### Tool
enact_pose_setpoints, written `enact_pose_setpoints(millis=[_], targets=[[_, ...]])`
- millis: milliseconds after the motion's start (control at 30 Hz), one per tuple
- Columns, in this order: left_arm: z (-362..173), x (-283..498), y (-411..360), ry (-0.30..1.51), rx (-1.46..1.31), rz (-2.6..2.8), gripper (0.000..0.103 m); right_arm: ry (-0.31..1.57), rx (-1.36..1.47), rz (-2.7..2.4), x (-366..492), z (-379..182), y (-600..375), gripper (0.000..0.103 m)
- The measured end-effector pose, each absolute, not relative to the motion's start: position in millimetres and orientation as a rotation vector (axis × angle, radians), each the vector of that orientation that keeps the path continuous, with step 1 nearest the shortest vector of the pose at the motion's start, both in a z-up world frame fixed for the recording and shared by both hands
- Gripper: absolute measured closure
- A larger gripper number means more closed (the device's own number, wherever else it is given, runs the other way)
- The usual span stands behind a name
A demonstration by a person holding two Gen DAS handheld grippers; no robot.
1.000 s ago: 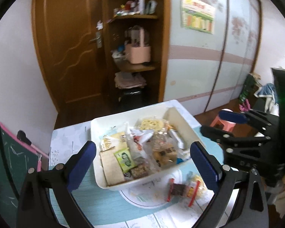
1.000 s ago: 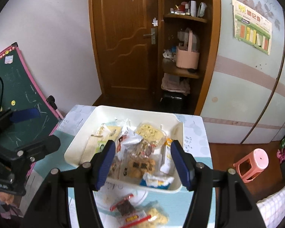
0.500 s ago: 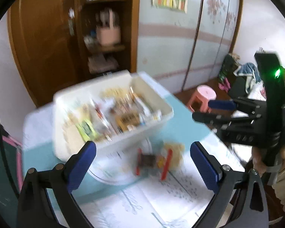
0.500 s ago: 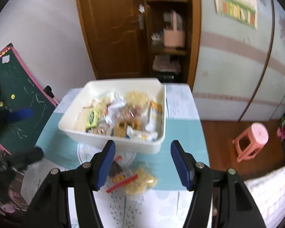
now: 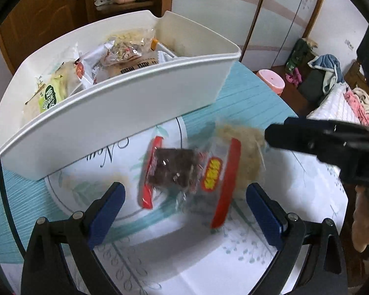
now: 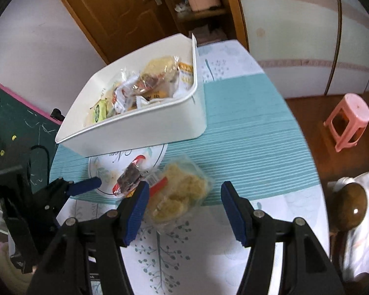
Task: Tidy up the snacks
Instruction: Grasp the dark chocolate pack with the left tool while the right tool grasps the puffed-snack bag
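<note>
While most snacks already lie heaped in the white bin (image 6: 145, 127) toward the far edge of the table (image 6: 246, 132), 2 packets remain loose in front of it, well inside the near edge: a dark brown bar (image 5: 173, 169) in a red-trimmed wrapper and, touching it, a clear bag of pale yellow cookies (image 6: 182, 193). So the sorting looks mostly done, with these 2 left. The left gripper (image 5: 185, 205) hangs released over the bar; the right gripper (image 6: 184, 209) stands spread around the cookie bag, grasping nothing.
</note>
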State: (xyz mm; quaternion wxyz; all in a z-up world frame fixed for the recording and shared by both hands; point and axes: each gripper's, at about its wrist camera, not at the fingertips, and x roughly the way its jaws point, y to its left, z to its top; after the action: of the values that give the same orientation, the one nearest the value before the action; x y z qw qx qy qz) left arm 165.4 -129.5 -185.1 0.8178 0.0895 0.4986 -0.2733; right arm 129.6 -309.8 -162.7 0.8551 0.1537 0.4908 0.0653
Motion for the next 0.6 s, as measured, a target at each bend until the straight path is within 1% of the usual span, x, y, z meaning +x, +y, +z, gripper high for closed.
enact_pose_setpoints(millis=[200, 400, 533, 600], targets=[[-197.9, 192.5, -124.9, 1.13, 0.175, -0.59, 0.005, 1.083, 0.384, 0.137, 153.0, -182.1, -309.0, 0.042], [-212.2, 209.0, -117.9, 1.175, 0.12, -0.649, 0.006, 1.125, 0.383, 0.136, 162.8, -198.4, -304.1, 0.042], [-212.4, 209.5, -115.4, 1.153, 0.12, -0.655, 0.013, 1.132, 0.371, 0.144, 165.0, -202.4, -300.2, 0.039], [-207.9, 209.8, -111.8, 1.143, 0.12, -0.662, 0.022, 1.132, 0.353, 0.141, 166.0, -202.1, -297.4, 0.039]])
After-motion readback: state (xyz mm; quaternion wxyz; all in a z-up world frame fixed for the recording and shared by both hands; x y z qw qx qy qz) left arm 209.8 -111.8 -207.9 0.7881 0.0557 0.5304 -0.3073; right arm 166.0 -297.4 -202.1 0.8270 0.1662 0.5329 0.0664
